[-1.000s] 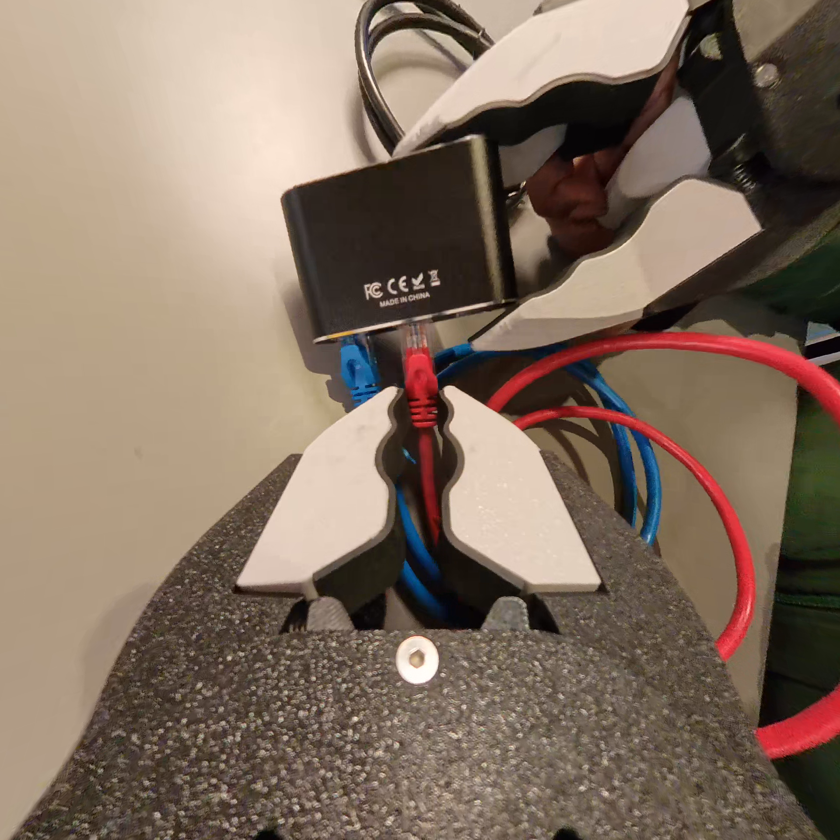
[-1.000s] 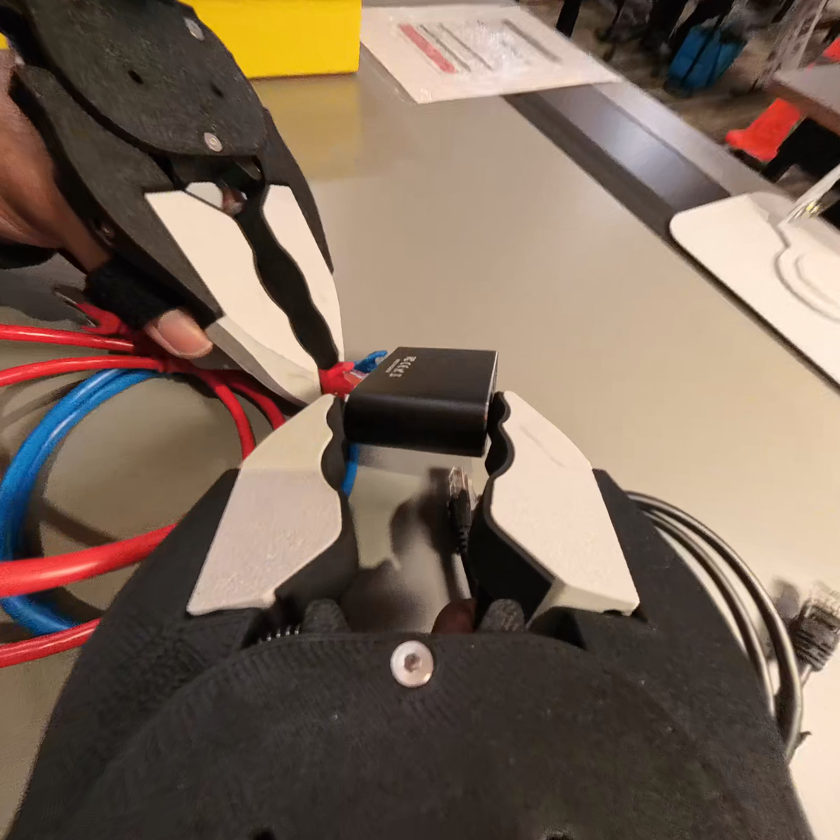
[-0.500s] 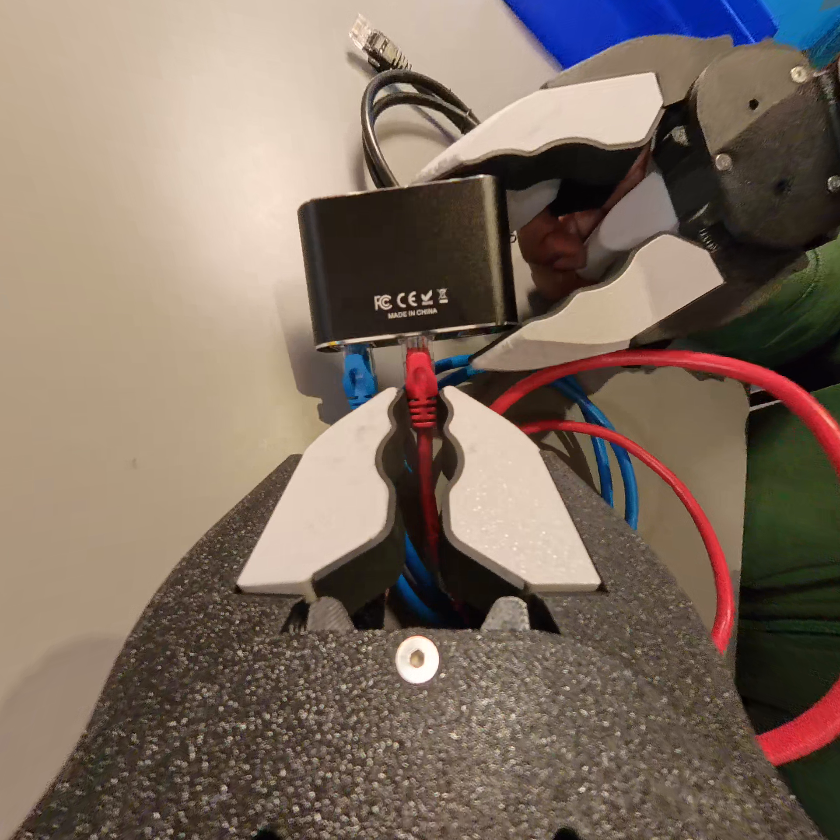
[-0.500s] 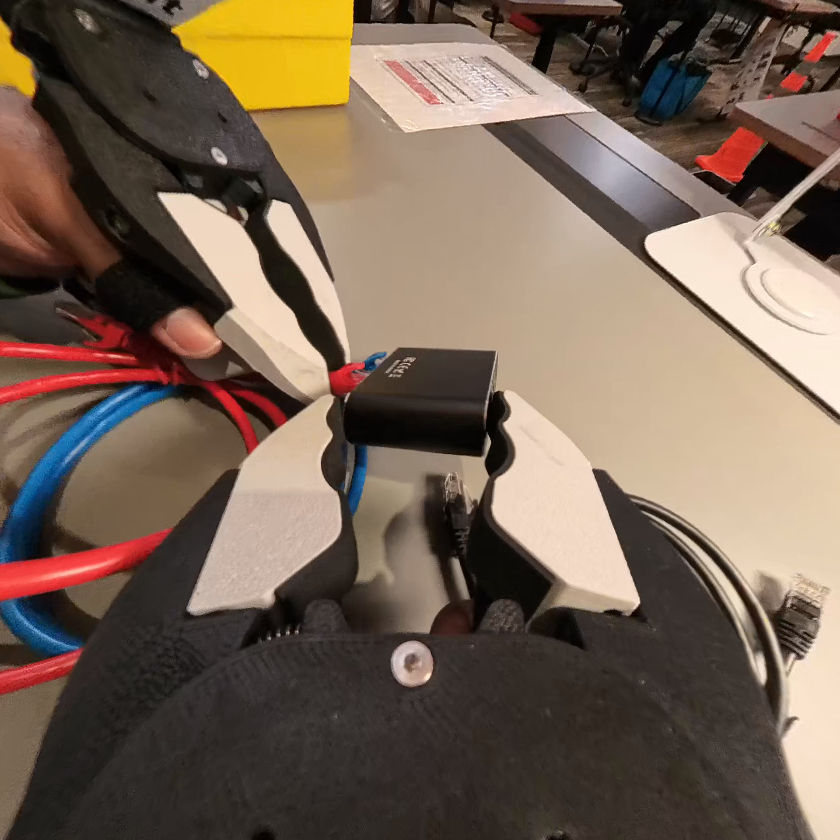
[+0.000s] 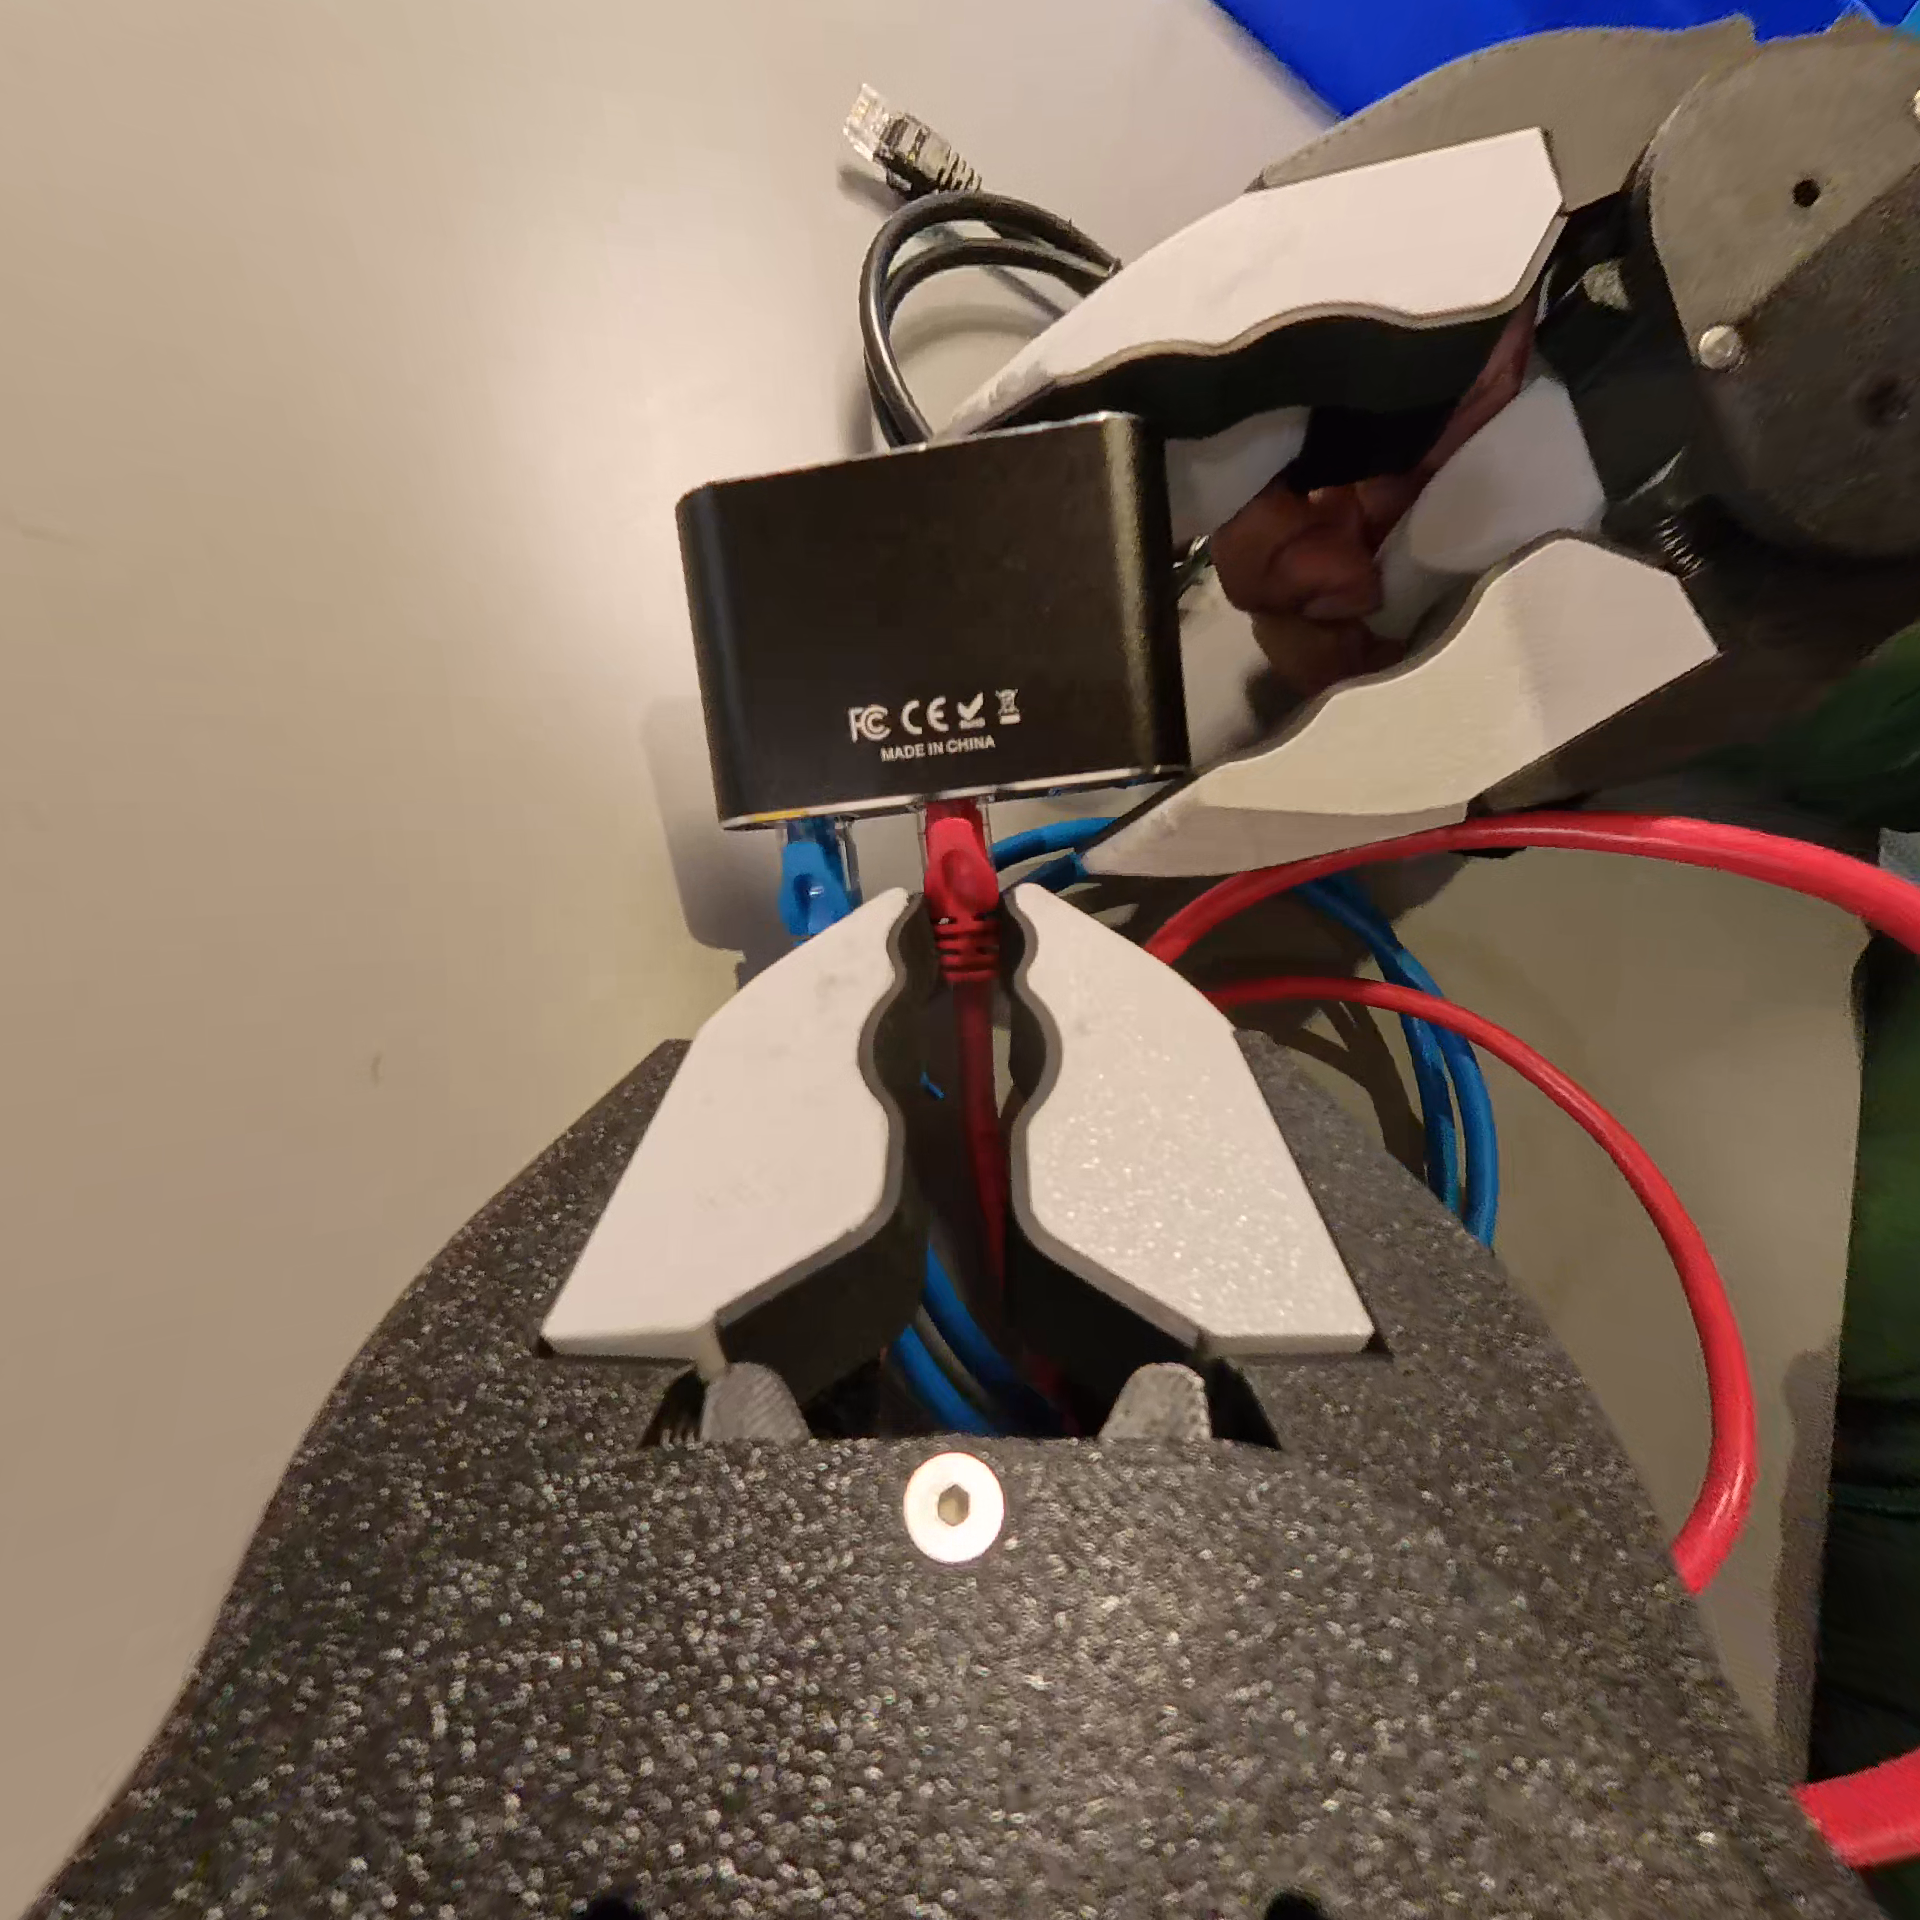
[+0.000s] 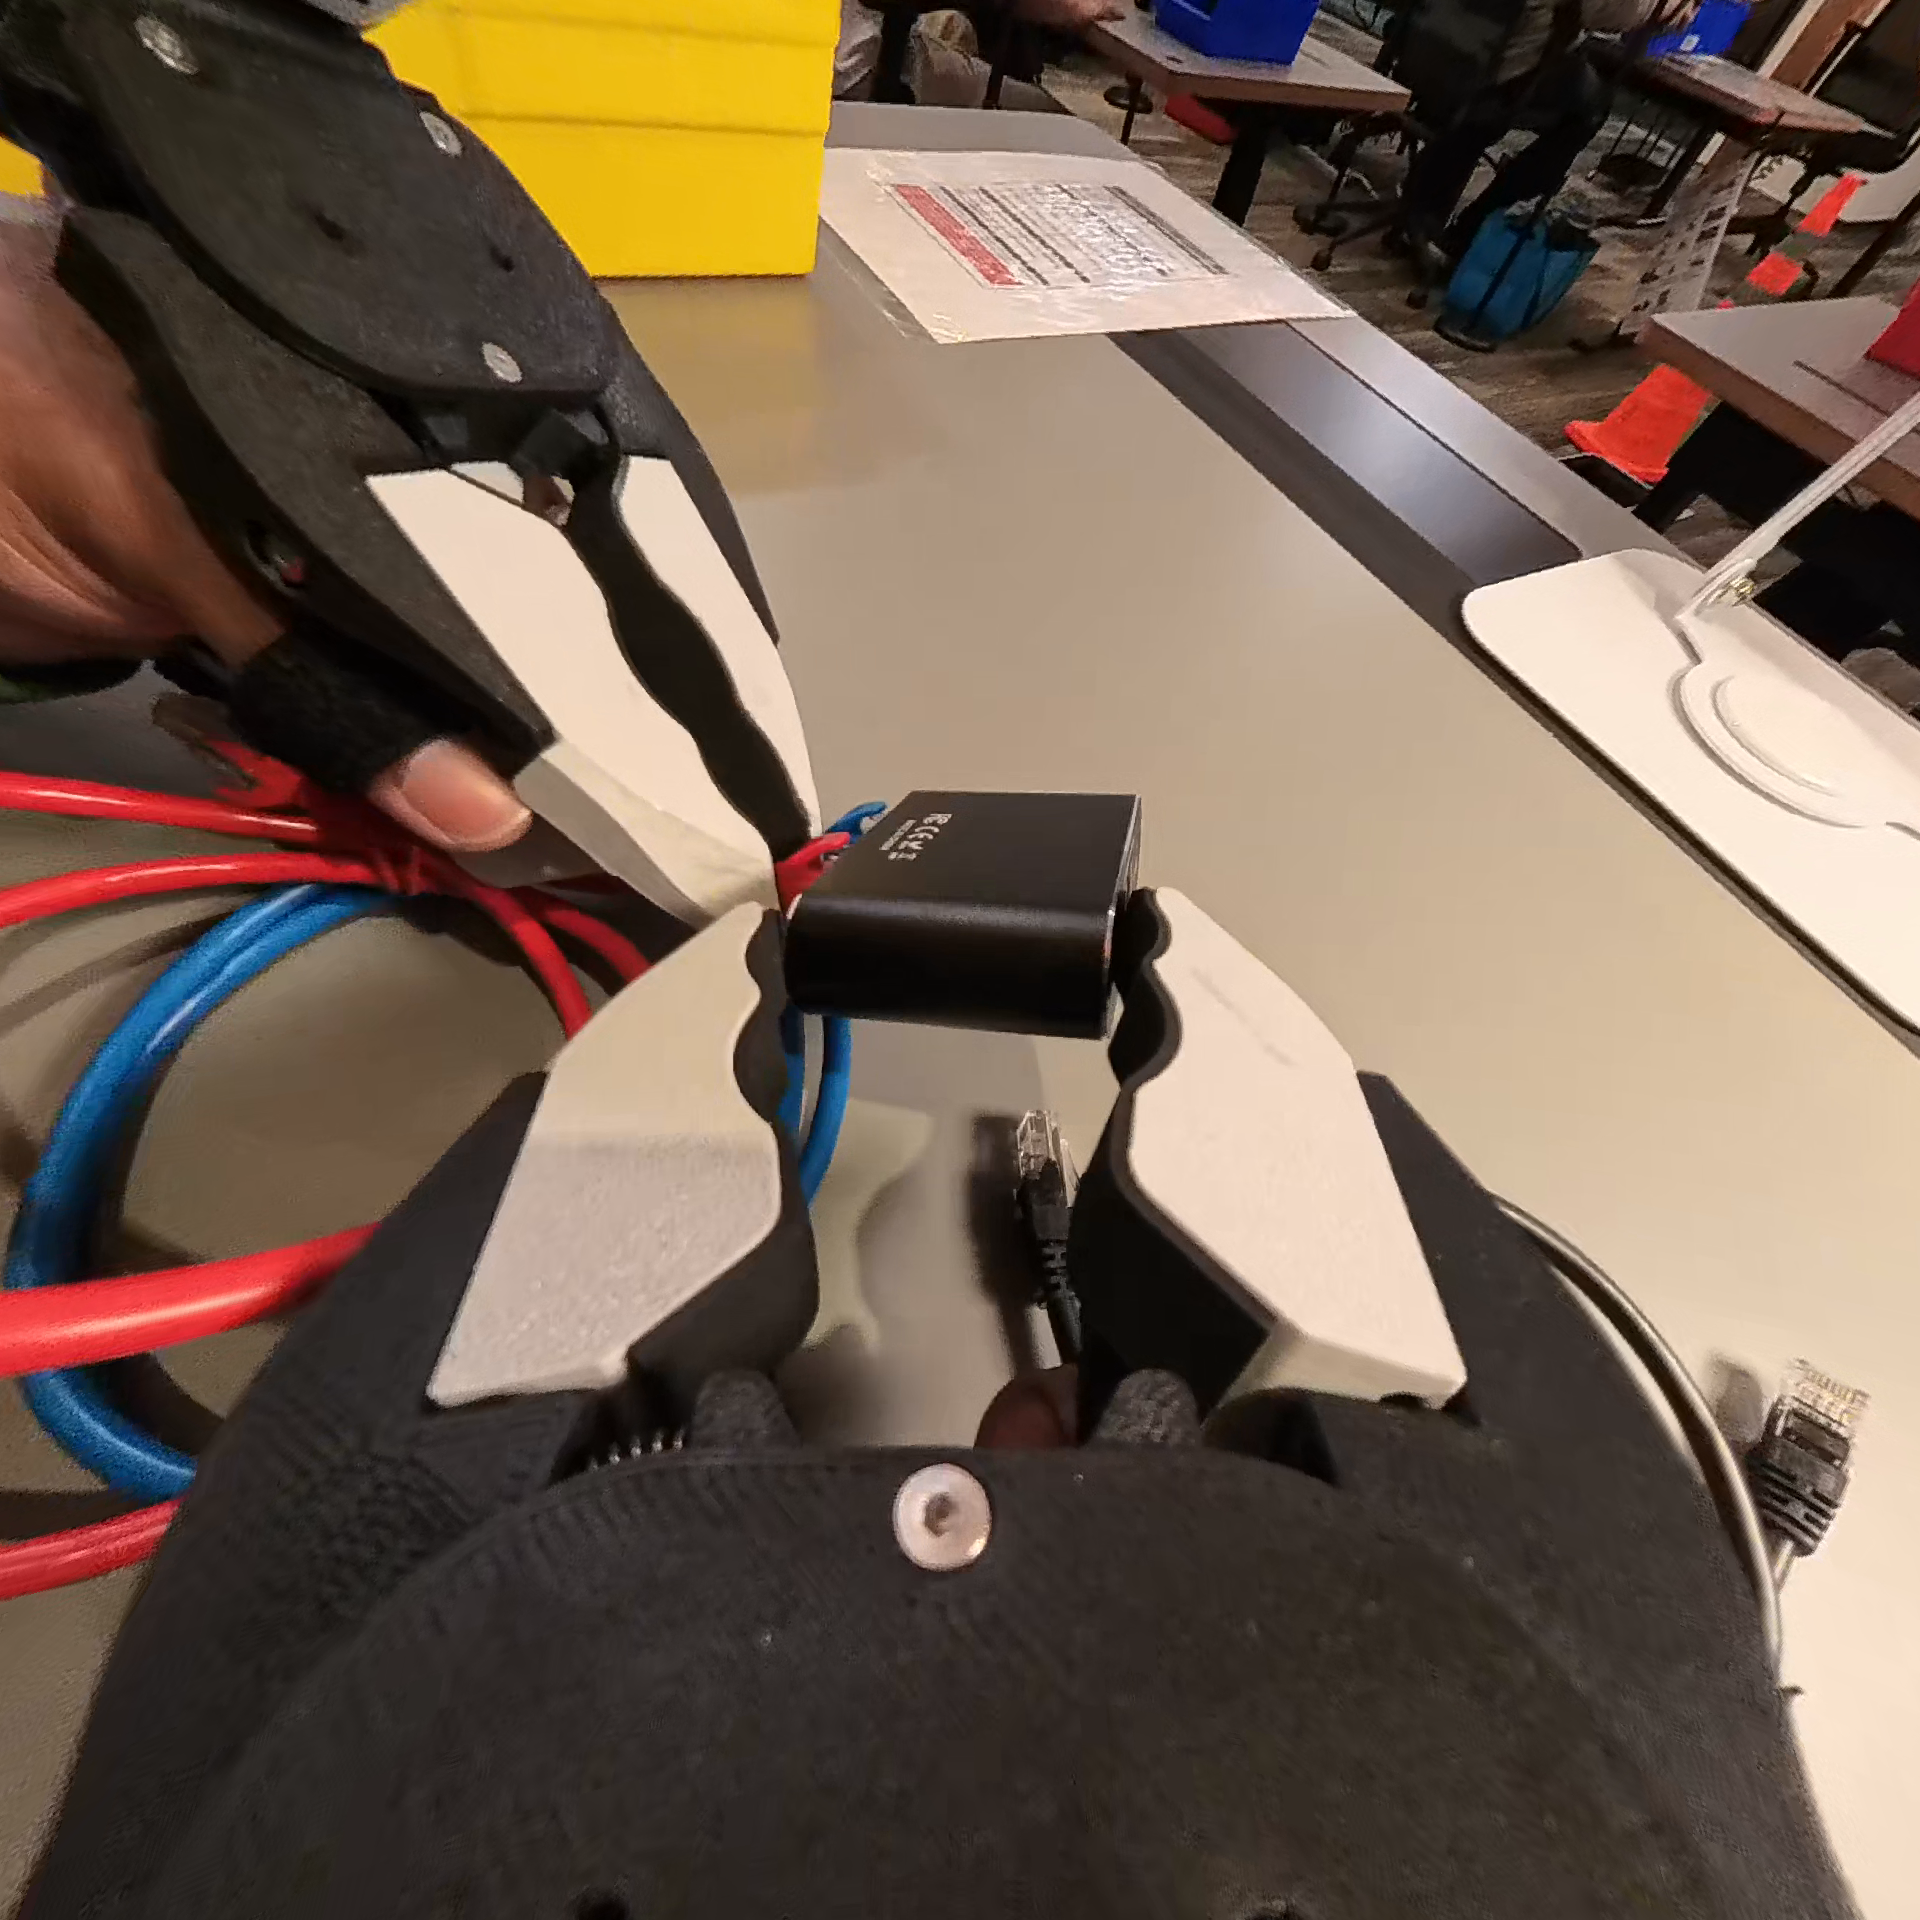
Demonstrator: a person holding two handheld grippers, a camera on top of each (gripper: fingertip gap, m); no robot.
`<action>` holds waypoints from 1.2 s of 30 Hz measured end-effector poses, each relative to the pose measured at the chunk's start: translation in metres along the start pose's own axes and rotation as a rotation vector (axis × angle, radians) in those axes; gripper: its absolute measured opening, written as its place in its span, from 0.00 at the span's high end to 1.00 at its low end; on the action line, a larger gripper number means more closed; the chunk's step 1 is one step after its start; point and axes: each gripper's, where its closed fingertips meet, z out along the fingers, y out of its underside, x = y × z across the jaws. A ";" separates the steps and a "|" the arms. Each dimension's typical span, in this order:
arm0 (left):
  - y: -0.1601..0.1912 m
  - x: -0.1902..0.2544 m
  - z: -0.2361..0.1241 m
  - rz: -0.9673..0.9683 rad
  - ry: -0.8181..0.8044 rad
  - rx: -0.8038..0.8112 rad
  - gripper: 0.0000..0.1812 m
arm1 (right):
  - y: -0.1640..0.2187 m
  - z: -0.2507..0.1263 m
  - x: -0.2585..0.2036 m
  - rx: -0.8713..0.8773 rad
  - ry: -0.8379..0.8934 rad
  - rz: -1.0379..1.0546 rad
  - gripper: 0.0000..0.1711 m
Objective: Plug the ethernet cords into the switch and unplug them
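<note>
My right gripper (image 6: 953, 925) is shut on the black switch (image 6: 956, 935), clamping its two ends and holding it just above the grey table (image 6: 1195, 623). My left gripper (image 5: 961, 904) is shut on the red ethernet plug (image 5: 958, 862), which sits in the switch's (image 5: 935, 613) middle port. A blue plug (image 5: 810, 873) sits in the port to its left. In the right wrist view, my left gripper (image 6: 784, 862) meets the switch's left face. Red cord (image 5: 1621, 1174) and blue cord (image 5: 1455, 1091) loop on the table to the right.
A loose black ethernet cord (image 5: 935, 239) with a free plug (image 6: 1044, 1174) lies under and behind the switch; its other plug (image 6: 1803, 1455) lies at the right. A yellow box (image 6: 644, 135), a laminated sheet (image 6: 1060, 239) and a white pad (image 6: 1714, 727) lie farther off.
Both grippers keep their grips. Less of the red plug's clear tip shows outside the port than one second ago. Both views have tilted a little.
</note>
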 end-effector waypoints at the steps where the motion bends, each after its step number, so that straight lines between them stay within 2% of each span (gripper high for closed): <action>1: 0.000 0.000 0.001 0.002 0.000 -0.002 0.93 | 0.001 0.000 0.000 -0.004 -0.003 -0.008 0.64; 6: -0.005 -0.002 -0.001 0.064 -0.024 0.021 0.93 | -0.001 -0.004 0.003 0.037 -0.010 -0.025 0.64; 10: -0.014 -0.013 -0.010 0.132 -0.125 0.062 0.93 | -0.001 -0.010 0.009 0.054 0.015 -0.026 0.64; 16: -0.020 -0.020 -0.017 0.181 -0.181 0.090 0.93 | -0.017 -0.020 0.019 0.152 0.034 0.054 0.61; 23: -0.015 -0.008 -0.005 0.312 -0.196 0.049 0.93 | -0.001 -0.007 0.010 0.044 0.073 -0.070 0.54; 27: -0.012 -0.003 0.000 0.367 -0.188 0.033 0.93 | 0.002 -0.007 0.006 0.028 0.094 -0.164 0.61; 31: -0.012 0.004 -0.008 0.324 -0.040 0.045 0.93 | -0.002 -0.010 0.005 0.057 0.088 -0.247 0.61; 33: -0.011 0.014 -0.021 0.275 0.104 0.036 0.93 | -0.005 -0.013 0.003 0.083 0.073 -0.286 0.61; 34: -0.011 0.023 -0.030 0.250 0.210 0.048 0.96 | -0.006 -0.014 0.003 0.097 0.073 -0.312 0.61; 36: -0.020 0.041 -0.054 0.177 0.409 0.117 0.96 | -0.008 -0.016 0.002 0.119 0.071 -0.363 0.61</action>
